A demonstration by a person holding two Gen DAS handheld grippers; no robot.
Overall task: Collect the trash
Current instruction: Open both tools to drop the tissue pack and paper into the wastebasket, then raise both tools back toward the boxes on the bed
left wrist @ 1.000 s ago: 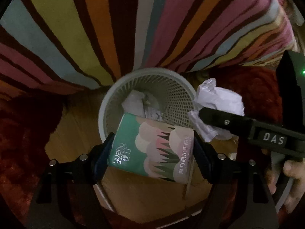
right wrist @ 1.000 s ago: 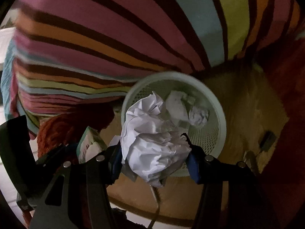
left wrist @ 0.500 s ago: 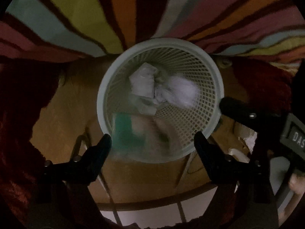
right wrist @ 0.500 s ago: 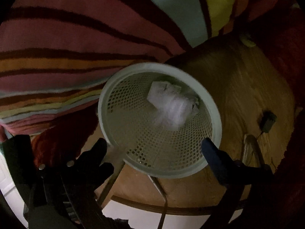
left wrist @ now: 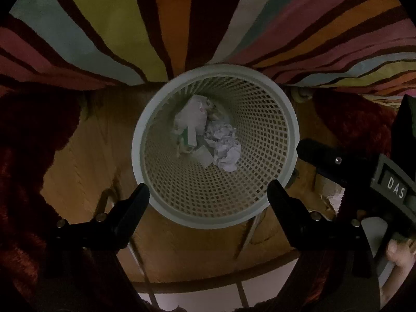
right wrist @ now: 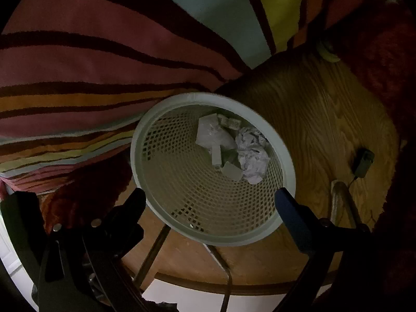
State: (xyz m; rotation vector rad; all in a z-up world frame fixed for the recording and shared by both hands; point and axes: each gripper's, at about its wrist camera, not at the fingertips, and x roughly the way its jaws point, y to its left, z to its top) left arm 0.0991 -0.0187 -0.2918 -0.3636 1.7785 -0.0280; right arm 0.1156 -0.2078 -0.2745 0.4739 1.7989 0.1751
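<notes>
Hidden: we see the tissue pack (left wrist: 187,136) mostly buried under crumpled paper (left wrist: 225,147) | cut off: striped rug (left wrist: 104,26) at far edge.

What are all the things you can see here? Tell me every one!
Wastebasket: one, pale mesh plastic, standing on the wooden floor beside the striped rug.
Crumpled paper ball: one, white, at the bottom of the wastebasket.
Other trash: a few pale, flat pieces I cannot count exactly, lying next to the paper ball.
Striped rug: one, many colours, behind the wastebasket.
Shaggy red rug: dark red, on both sides of the floor.
Wooden floor: brown.
Small dark gadget with a cord: one, on the floor.
Left gripper: one, black, open, empty, over the wastebasket.
Right gripper: one, black with blue pads, open, empty.
</notes>
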